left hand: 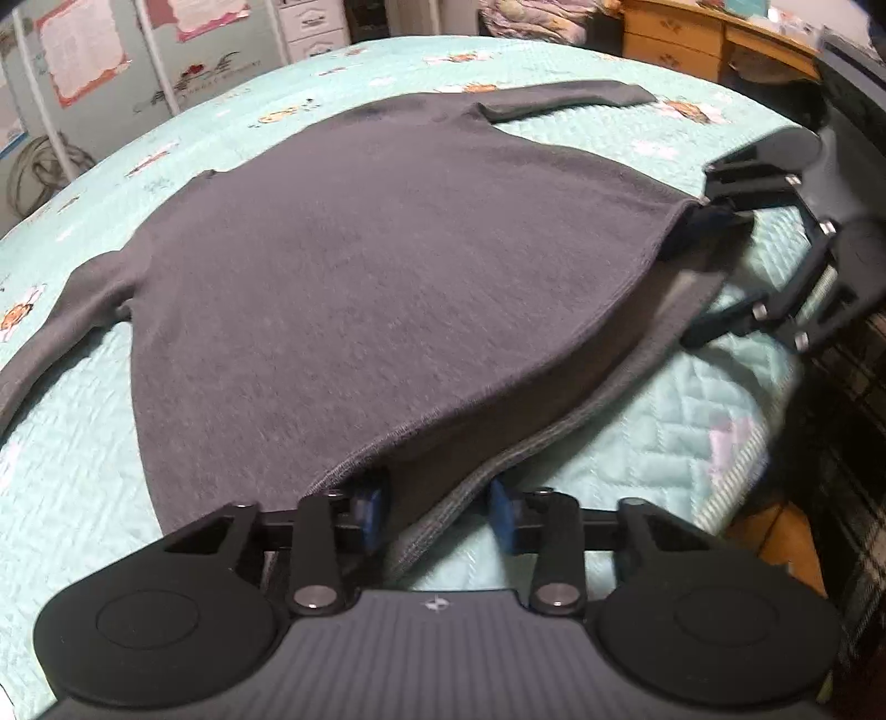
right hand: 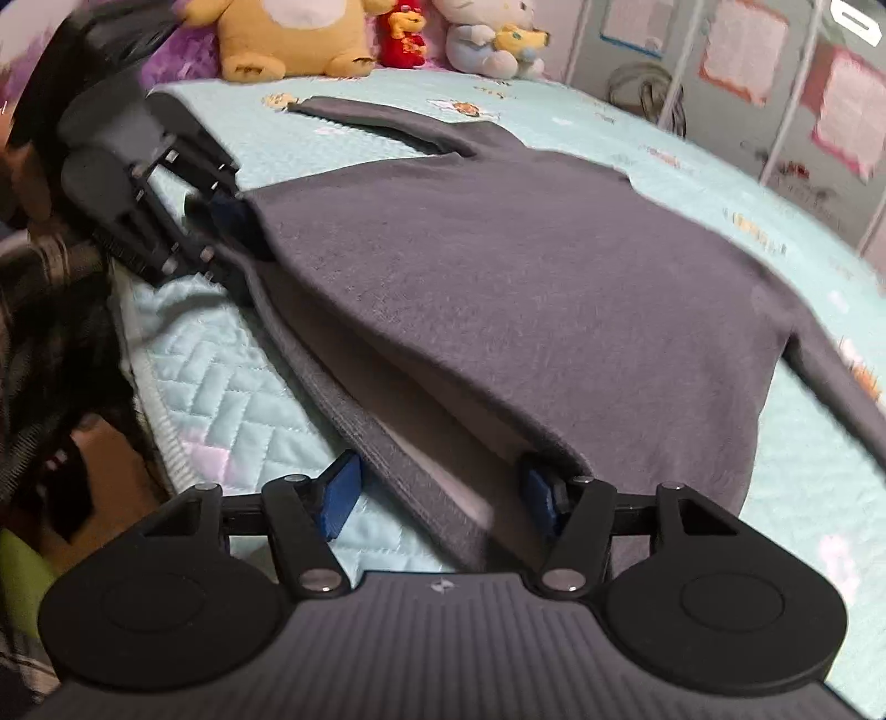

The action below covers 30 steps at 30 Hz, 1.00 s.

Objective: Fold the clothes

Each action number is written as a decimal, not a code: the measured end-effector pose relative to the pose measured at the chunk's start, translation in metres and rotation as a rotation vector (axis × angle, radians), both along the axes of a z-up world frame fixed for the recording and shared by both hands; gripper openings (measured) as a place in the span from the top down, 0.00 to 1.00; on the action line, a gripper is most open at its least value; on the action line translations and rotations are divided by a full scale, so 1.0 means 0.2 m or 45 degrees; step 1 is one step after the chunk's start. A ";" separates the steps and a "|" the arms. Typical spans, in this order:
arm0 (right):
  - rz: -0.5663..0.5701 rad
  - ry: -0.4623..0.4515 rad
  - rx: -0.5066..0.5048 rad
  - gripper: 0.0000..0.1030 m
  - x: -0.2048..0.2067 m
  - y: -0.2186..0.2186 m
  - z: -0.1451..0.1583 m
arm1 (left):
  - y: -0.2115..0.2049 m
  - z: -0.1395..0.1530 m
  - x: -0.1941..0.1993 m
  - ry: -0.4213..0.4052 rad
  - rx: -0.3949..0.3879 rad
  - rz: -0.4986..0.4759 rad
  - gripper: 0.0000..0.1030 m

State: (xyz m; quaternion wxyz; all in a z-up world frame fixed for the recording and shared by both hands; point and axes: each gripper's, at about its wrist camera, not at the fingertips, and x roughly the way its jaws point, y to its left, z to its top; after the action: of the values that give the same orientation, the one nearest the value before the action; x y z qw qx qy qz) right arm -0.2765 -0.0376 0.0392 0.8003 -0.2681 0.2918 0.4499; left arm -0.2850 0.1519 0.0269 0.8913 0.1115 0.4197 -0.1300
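A pale aqua quilted bedspread point(left hand: 183, 144) covers the bed, with small cartoon prints scattered over it. At the left of the left wrist view stand panels hung with pink-bordered papers point(left hand: 77, 55); at the far right, a wooden dresser point(left hand: 681, 39). In the right wrist view, plush toys point(right hand: 288, 39) sit along the bed's far edge.

A dark grey sweater point(left hand: 387, 266) lies spread flat on the bed, sleeves out to either side, its hem toward the near edge.

The left claw point(left hand: 434, 507) is low at the hem's left corner, jaws parted wide, with both hem layers lying between its blue pads; it has not closed on them. The right claw point(right hand: 437, 498) sits likewise at the opposite corner, equally open, hem between the pads, ungripped.
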 end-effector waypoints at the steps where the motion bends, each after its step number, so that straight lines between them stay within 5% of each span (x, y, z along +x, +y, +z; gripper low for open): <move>1: 0.008 -0.030 -0.016 0.41 -0.01 0.02 -0.01 | 0.00 0.00 0.01 -0.006 -0.002 0.007 0.61; 5: 0.032 -0.176 -0.061 0.42 -0.07 0.05 -0.03 | -0.01 -0.01 0.00 -0.032 0.011 0.036 0.54; 8: 0.026 -0.308 -0.122 0.58 -0.10 0.08 -0.04 | -0.02 0.00 0.01 -0.037 0.034 0.026 0.57; 10: 0.045 -0.370 -0.182 0.95 -0.12 0.10 -0.05 | -0.02 0.01 0.01 -0.034 0.047 0.008 0.95; 11: 0.058 -0.397 -0.212 0.98 -0.13 0.11 -0.06 | -0.02 0.01 0.01 -0.036 0.065 -0.003 0.94; 22: 0.236 -0.338 -0.296 0.99 -0.25 0.03 -0.03 | -0.03 0.00 -0.13 0.023 0.161 -0.151 0.97; 27: 0.207 -0.381 -0.295 0.97 -0.25 0.02 -0.01 | -0.06 -0.02 -0.15 -0.013 0.224 -0.145 0.87; 30: 0.189 -0.420 -0.343 0.92 -0.25 -0.02 -0.02 | -0.04 -0.02 -0.18 -0.041 0.277 -0.132 0.66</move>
State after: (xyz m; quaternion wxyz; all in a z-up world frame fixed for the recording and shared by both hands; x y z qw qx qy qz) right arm -0.3255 -0.0408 0.0345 0.7589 -0.4633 0.1941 0.4145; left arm -0.3216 0.1449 0.0229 0.8726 0.2314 0.4108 -0.1279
